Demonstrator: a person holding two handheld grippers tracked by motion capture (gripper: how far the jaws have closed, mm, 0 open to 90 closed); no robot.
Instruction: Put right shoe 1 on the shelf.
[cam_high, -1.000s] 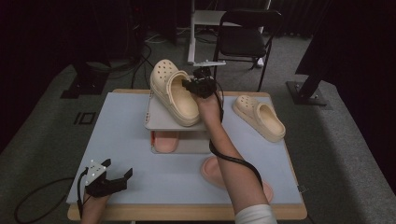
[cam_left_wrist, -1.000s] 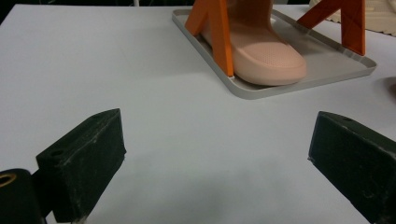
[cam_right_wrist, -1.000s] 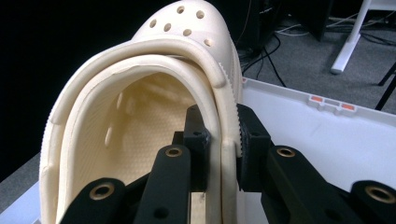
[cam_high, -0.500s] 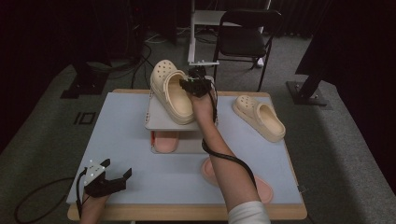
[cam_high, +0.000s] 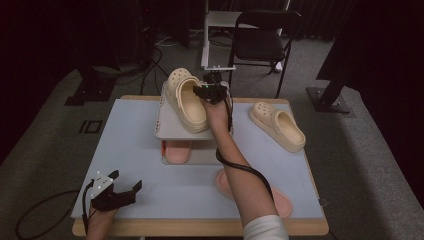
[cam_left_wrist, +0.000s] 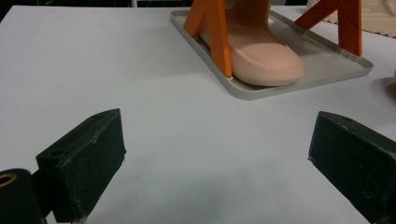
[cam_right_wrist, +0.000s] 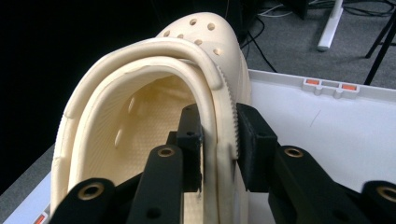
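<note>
Fingers (cam_right_wrist: 191, 140) of right gripper (cam_right_wrist: 218, 140) clamped on the side wall of a cream clog (cam_right_wrist: 140, 140), one inside the shoe, one outside; clog (cam_high: 186, 100) lying on the top tray (cam_high: 165, 129) of a two-tier shoe rack, toe toward the far edge of the table (cam_high: 125, 150); right gripper (cam_high: 212, 91) at the clog's right rim, forearm reaching across the table from the near edge. Fingers (cam_left_wrist: 84, 163) of left gripper (cam_left_wrist: 219, 163) set wide apart, holding nothing, low over the pale tabletop; left gripper (cam_high: 116, 192) near the front left corner. Lower tray (cam_left_wrist: 299, 79) with orange supports (cam_left_wrist: 219, 37), bearing a pink slipper (cam_left_wrist: 261, 51). Second cream clog (cam_high: 277, 125) on the table right of the rack; second pink slipper (cam_high: 280, 202) near the front, partly hidden by the forearm.
</note>
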